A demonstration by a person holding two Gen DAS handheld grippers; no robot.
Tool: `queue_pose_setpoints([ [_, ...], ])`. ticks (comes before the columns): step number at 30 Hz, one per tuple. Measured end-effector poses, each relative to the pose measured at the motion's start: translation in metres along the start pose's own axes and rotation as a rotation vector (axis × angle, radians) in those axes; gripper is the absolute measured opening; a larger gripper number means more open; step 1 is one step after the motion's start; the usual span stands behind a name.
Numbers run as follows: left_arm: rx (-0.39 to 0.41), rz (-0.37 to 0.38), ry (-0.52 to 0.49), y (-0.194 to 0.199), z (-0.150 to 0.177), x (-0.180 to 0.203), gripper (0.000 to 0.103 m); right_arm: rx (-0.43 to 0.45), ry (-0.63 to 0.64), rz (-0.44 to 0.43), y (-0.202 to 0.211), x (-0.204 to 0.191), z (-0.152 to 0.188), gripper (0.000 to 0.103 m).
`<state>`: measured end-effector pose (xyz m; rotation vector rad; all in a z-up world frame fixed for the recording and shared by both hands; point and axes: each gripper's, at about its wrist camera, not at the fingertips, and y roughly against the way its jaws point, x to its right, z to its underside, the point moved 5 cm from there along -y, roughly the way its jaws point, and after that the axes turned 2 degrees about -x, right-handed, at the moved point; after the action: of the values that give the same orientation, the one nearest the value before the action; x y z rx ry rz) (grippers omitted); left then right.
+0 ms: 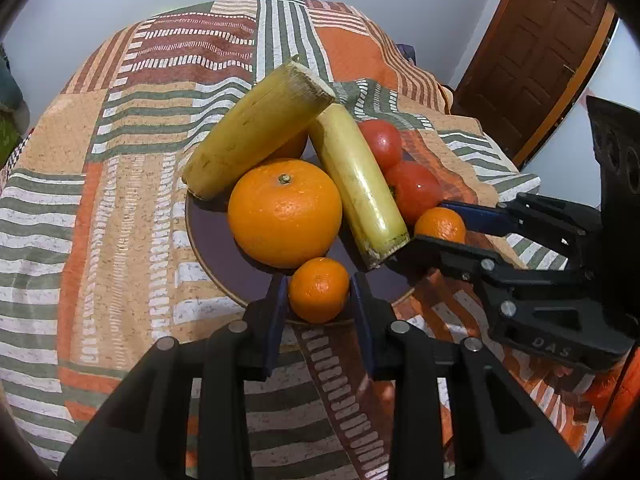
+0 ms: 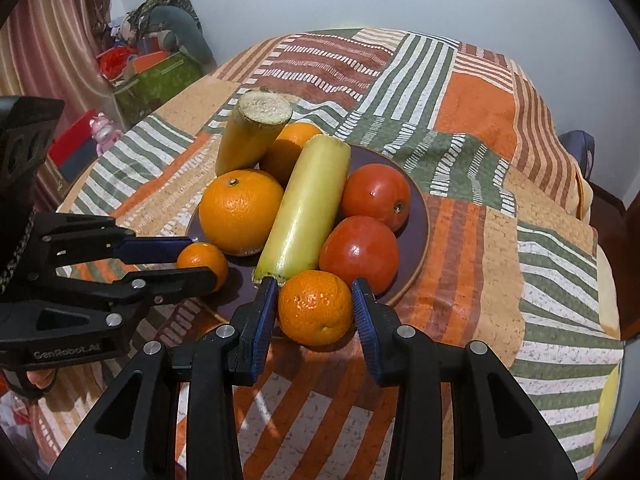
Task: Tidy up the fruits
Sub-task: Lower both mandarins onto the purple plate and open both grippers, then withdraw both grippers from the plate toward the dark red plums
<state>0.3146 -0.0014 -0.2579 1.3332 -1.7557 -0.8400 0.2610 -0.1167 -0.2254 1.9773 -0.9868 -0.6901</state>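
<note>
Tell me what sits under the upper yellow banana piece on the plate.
The upper banana piece leans over a second orange, largely hidden, and the big orange, over the dark plate. Whether its low end touches the plate is covered.

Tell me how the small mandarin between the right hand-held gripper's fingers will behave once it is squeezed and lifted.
The small mandarin is round, so it would probably roll on the plate if nudged off-centre. Its glossy, dimpled peel may slip a little against the right hand-held gripper, whose pads bracket it. It looks light and slightly soft, so a gentle squeeze should be enough.
</note>
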Motion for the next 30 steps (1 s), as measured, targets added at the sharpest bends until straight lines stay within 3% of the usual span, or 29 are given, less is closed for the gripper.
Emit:
queue_pose_setpoints([
  [4, -0.004, -0.004, -0.007, -0.001, 0.0, 0.002, 0.032, -0.013, 0.003, 0.002, 0.001, -0.001, 0.0, 0.037],
  [8, -0.004, -0.002, -0.011, 0.003, 0.0, 0.003, 0.037, -0.024, -0.003, -0.014, 0.002, -0.003, 0.001, 0.046],
  [14, 0.022, -0.007, -0.005, 0.022, 0.004, 0.003, 0.037, -0.015, 0.006, -0.008, 0.013, -0.007, 0.006, 0.047],
  [28, 0.153, -0.067, -0.032, 0.111, 0.022, 0.021, 0.037, 0.079, 0.014, 0.017, 0.083, -0.029, 0.017, 0.047],
  [30, 0.167, -0.075, -0.035, 0.122, 0.027, 0.024, 0.046, 0.09, 0.015, 0.017, 0.092, -0.033, 0.02, 0.047],
])
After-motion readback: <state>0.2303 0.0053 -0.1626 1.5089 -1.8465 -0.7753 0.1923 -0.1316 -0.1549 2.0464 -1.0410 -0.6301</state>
